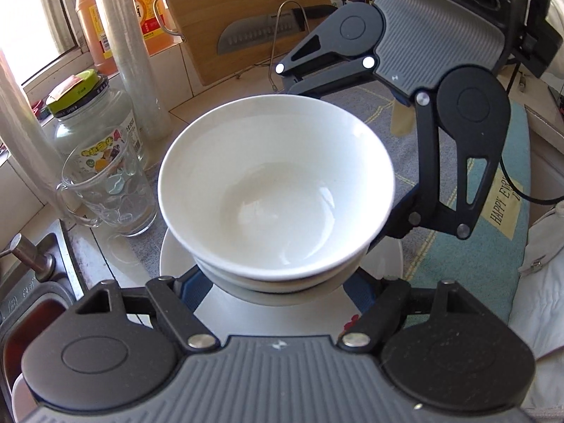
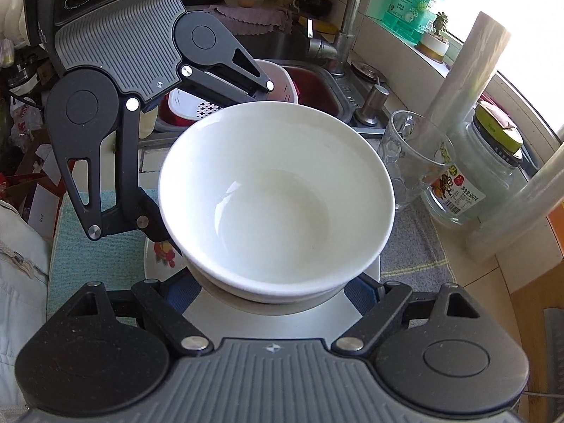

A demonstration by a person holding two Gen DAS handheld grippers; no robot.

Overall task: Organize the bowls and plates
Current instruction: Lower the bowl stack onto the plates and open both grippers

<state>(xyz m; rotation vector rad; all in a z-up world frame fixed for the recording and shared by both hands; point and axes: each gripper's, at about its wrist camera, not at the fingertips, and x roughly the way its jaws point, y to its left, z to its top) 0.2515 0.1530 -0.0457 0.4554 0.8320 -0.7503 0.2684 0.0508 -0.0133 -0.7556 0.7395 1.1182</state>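
While both claws reach in from opposite sides, two nested white bowls (image 1: 276, 190) sit above a white plate (image 1: 172, 257) that lies on a grey and teal mat (image 1: 458, 253) on the surface. From the left wrist view, the left claw (image 1: 278, 290) has its blue-padded fingers (image 1: 192, 287) on either side of the stack's base, under the lower bowl; the pads seem to press against it, so it is grasping the bowls. Opposite it, the right claw (image 1: 366, 162) comes in from the far side, one finger tucked against the bowl's wall. The right wrist view shows the same: the right claw's blue fingers (image 2: 359, 289) flank the stack's base, clenched on it. Just beside the bowls stand a glass mug (image 1: 109, 190), a green-lidded jar (image 1: 95, 120) and a roll of clear film (image 1: 130, 53). Beyond them lies a sink (image 2: 317, 84) with a tap.
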